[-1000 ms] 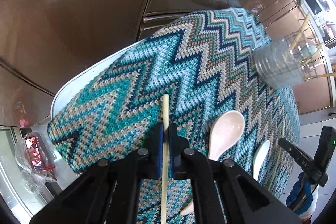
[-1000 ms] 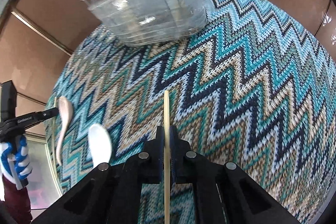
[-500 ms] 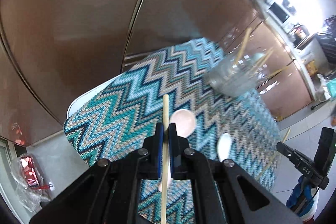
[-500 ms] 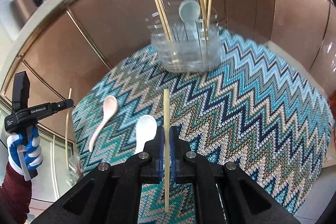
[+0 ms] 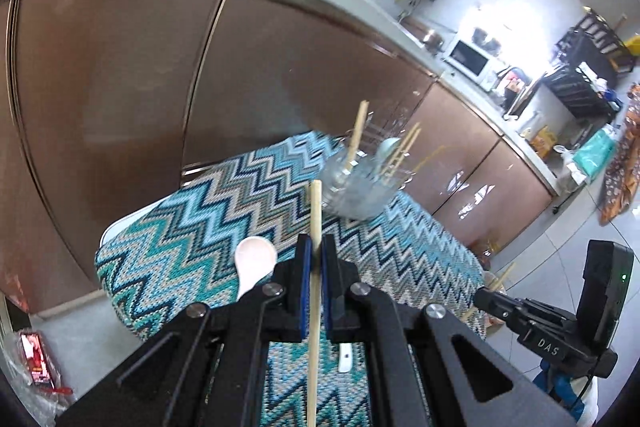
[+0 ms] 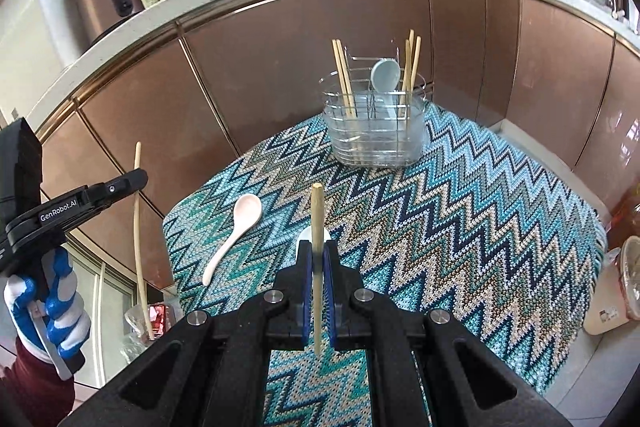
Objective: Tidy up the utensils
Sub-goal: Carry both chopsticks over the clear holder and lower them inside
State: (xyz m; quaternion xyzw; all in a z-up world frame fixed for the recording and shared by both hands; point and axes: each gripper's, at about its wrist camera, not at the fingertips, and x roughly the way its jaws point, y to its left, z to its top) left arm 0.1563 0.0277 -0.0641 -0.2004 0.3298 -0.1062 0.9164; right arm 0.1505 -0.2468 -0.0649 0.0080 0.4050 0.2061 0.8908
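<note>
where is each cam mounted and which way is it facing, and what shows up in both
Left wrist: on the left gripper, angled down over the zigzag cloth toward the caddy; its fingers clamp a chopstick; right gripper at lower right.
Right wrist: on the right gripper, facing the caddy and cabinets; clamps a chopstick; gloved hand at left.
Shared: cloth, caddy, pink spoon.

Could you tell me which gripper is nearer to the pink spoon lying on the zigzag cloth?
Left. The left gripper hangs off the cloth's edge beside the pink spoon; the right gripper sits further over, above the white spoon.
</note>
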